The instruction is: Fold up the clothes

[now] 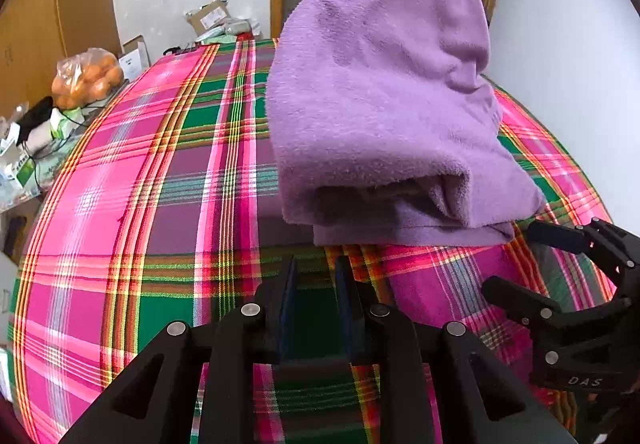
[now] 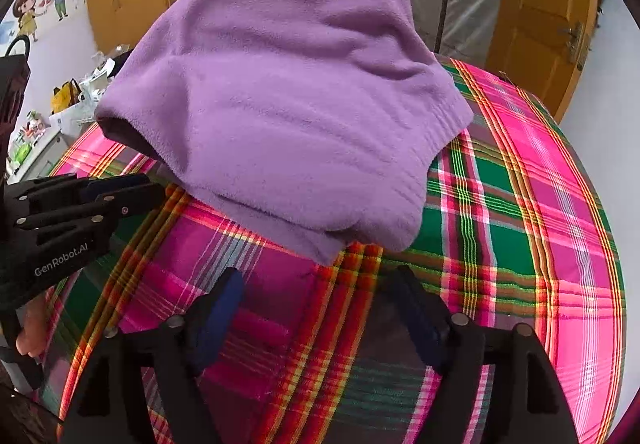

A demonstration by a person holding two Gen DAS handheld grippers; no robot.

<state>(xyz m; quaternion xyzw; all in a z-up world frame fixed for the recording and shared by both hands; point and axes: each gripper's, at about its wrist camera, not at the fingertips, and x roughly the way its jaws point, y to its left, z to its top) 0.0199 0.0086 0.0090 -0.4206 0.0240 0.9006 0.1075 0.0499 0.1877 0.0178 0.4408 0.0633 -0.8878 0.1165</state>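
A purple fleece garment [image 1: 384,111] lies folded in layers on the plaid cloth [image 1: 160,171]; it also shows in the right wrist view [image 2: 288,115]. My left gripper [image 1: 316,268] sits just in front of the garment's near edge, fingers narrowly apart and empty. It appears in the right wrist view [image 2: 148,187] at the left, beside the garment's left edge. My right gripper [image 2: 320,280] is open and empty, just short of the garment's near corner. It also shows at the right of the left wrist view [image 1: 512,260], open.
The plaid cloth [image 2: 540,203] covers a table. Left of it stands a cluttered side surface with a bag of oranges [image 1: 86,77], boxes [image 1: 210,17] and packets. Wooden doors [image 2: 536,15] and a white wall stand behind.
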